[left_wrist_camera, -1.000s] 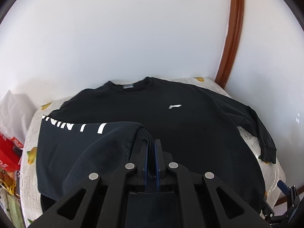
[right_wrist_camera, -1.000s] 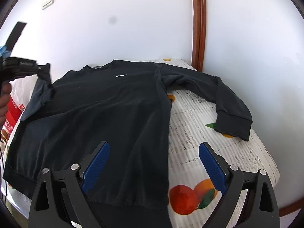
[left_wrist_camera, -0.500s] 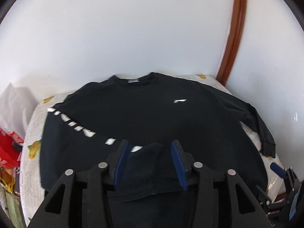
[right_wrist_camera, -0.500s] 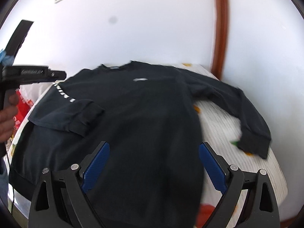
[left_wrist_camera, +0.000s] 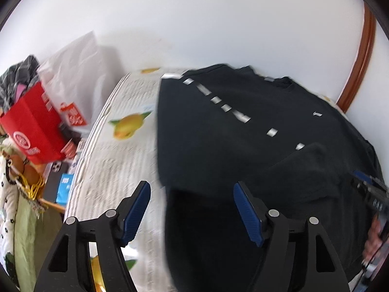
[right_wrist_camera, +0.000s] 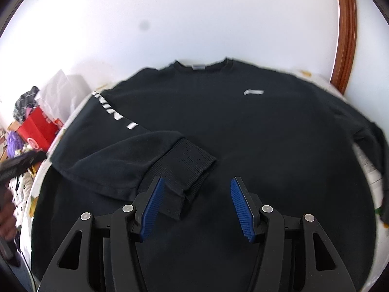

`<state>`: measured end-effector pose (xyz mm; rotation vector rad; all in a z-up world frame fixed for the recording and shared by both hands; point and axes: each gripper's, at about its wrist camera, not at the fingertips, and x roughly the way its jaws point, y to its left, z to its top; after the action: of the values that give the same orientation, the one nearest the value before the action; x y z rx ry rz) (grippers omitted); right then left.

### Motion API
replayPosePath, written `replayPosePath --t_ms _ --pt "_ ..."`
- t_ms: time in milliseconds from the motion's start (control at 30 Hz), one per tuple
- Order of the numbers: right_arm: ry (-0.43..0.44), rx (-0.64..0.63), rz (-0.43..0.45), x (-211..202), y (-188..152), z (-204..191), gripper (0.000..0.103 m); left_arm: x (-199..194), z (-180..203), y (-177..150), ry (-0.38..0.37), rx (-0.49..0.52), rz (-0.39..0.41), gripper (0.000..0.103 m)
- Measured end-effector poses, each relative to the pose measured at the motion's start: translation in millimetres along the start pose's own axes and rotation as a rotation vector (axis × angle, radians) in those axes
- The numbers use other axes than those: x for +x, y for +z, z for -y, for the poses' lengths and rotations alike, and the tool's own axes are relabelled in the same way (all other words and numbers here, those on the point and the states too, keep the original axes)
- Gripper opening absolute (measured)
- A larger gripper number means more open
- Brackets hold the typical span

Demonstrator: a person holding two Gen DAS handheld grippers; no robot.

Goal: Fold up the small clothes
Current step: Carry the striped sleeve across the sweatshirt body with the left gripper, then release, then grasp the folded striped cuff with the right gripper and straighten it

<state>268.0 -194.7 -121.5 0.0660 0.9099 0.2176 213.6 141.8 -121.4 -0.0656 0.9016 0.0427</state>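
- Right now you are folding a black long-sleeved sweatshirt (right_wrist_camera: 243,133) that is lying flat, chest up, on a counter covered by a white fruit-printed cloth (left_wrist_camera: 116,150).
- Its lettered sleeve (right_wrist_camera: 136,160) is lying folded across the chest, with the ribbed cuff (right_wrist_camera: 189,170) resting just ahead of your right tool (right_wrist_camera: 197,204).
- Your left tool (left_wrist_camera: 192,209) is standing apart with its jaws opening; nothing is clamped between them, and it is hovering over the sweatshirt's side edge and the bare cloth.
- Your right tool is also standing apart, though its jaws are closing; only flat body fabric is lying between them, and the pads are not pressing on it.
- Judging by this, the sleeve-folding step is under way: one sleeve is in, while the other sleeve (right_wrist_camera: 374,146) is lying out towards the right edge.
- The next move is probably calling for you to take that far cuff and bring it across the chest.
- The far cuff is being cut off at the frame edge, the hem is sitting hidden behind the tool bodies, and the left view is blurring the lettering.
- A red paper bag (left_wrist_camera: 31,131) and a white plastic bag (left_wrist_camera: 80,73) are standing beside the counter.
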Motion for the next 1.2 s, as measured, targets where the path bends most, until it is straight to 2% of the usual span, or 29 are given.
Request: replayPosePath --t_ms 100,300,333,433,533,633,833,1033,1133,1200 --pt "-0.008 0.014 -0.025 19 0 2 0.057 11 -21 -16 0.023 -0.007 -0.034 0.069" --pt "-0.008 0.086 -0.065 54 14 11 0.055 31 -30 -30 -0.008 -0.005 -0.065 0.069" --pt "0.001 0.096 -0.074 60 16 10 0.042 34 -28 -30 -0.012 0.0 -0.067 0.069" --pt "-0.006 0.052 -0.065 65 21 0 0.015 41 -20 -33 -0.001 0.016 -0.072 0.069" --pt "-0.004 0.016 -0.043 55 33 -7 0.014 47 -16 -33 0.029 0.011 -0.066 0.071" --pt "0.022 0.015 0.037 28 55 -3 0.014 47 -17 -33 0.035 0.002 -0.061 0.071" --pt "-0.058 0.028 0.156 -5 101 32 0.014 47 -18 -34 0.055 -0.011 -0.064 0.072" --pt "-0.186 0.069 0.172 -4 120 76 0.014 47 -19 -34 0.061 -0.017 -0.072 0.073" --pt "-0.211 0.102 0.168 -2 119 96 0.014 47 -19 -35 0.063 -0.017 -0.072 0.074" --pt "-0.225 0.13 0.135 5 113 111 0.014 47 -19 -34 0.069 -0.021 -0.078 0.074"
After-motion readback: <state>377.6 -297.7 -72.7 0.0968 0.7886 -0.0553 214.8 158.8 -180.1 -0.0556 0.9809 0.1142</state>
